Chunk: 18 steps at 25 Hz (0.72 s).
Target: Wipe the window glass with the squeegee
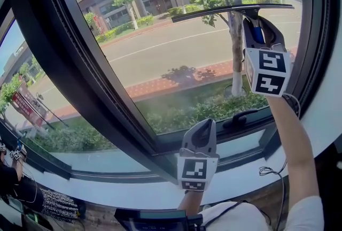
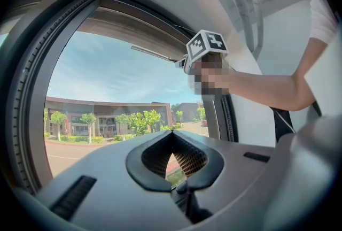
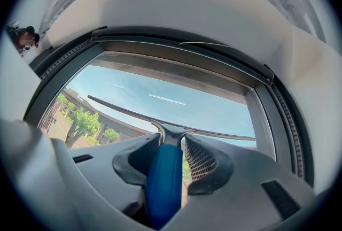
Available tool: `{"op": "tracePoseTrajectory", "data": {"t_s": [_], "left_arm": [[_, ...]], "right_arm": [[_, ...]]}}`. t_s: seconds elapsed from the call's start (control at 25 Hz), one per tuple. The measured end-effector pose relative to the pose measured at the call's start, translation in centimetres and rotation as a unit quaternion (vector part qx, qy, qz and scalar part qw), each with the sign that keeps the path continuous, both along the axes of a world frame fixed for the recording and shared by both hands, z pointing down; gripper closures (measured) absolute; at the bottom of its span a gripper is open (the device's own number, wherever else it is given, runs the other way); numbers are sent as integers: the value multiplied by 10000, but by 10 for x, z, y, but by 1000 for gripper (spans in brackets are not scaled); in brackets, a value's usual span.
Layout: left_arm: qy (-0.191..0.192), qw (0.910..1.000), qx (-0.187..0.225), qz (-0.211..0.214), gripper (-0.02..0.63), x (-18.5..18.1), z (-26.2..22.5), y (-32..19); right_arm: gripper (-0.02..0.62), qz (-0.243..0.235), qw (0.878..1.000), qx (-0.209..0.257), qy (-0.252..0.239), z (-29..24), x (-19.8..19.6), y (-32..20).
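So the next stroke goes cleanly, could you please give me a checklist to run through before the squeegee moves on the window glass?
1. Blue squeegee handle clamped in the right tool: ok.
2. Blade set high on the window glass: ok.
3. Blade pressed against the glass: cannot tell.
4. Left tool shut, empty, low by the bottom frame, away from the blade: ok.
5. Glass below the blade free of obstacles: ok.

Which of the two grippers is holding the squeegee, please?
The right gripper, raised high, clamps the squeegee by its blue handle; the left gripper, lower down, is shut and empty.
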State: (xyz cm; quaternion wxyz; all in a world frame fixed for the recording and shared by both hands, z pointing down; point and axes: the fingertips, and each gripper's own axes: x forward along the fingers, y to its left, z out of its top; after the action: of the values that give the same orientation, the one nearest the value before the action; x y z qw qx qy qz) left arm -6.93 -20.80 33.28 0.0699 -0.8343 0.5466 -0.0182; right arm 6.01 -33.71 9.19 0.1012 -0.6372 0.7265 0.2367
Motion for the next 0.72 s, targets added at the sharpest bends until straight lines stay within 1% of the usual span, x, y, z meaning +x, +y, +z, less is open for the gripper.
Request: {"op": "tracePoseTrajectory", "data": {"t_s": [0.72], "left_arm": [[-21, 9997, -231, 51, 604, 7, 17, -7]], "right_arm": [[446, -17, 9988, -473, -141, 68, 3, -1]]}}
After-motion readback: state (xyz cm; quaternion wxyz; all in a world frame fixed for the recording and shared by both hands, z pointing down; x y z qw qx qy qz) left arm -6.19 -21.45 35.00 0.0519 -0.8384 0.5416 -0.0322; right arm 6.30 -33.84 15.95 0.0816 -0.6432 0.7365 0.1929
